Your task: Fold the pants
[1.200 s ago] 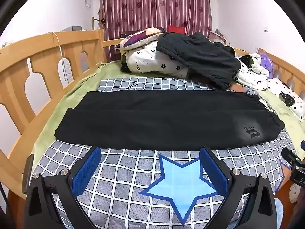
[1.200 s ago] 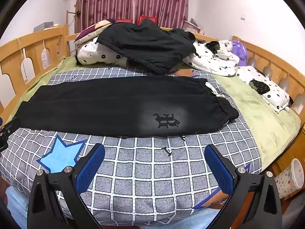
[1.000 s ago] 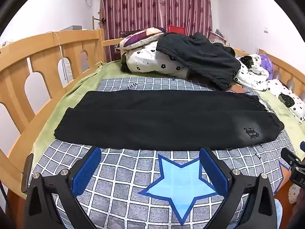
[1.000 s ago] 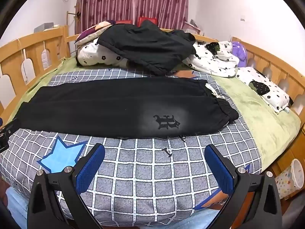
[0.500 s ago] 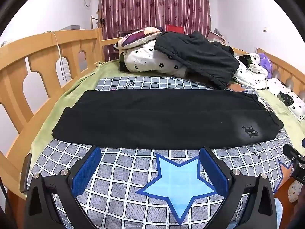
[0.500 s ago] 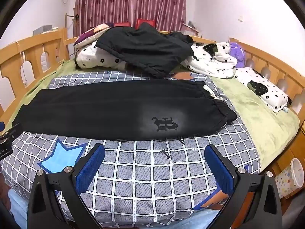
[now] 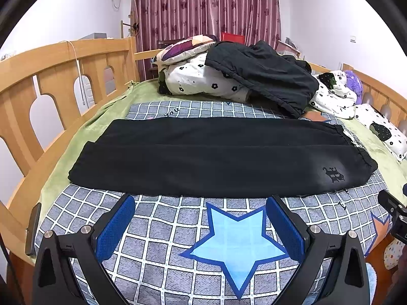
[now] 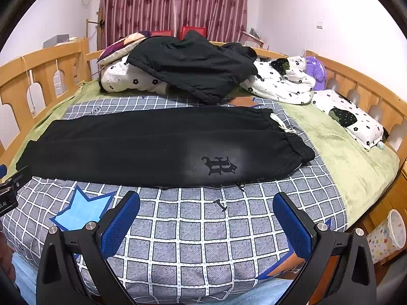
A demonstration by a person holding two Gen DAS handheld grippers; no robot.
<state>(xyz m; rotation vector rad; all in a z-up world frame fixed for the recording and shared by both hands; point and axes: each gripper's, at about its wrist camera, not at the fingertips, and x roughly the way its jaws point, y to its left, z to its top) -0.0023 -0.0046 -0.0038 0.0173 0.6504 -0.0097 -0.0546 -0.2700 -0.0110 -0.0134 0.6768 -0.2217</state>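
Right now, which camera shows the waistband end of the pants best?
The right wrist view: the elastic waistband and white drawstring sit close and clear. The left wrist view shows the waistband squeezed near its right edge.

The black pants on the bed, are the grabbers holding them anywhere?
No, nothing is held. The left gripper and right gripper are both open, short of the black pants, which lie flat on the checked blanket.
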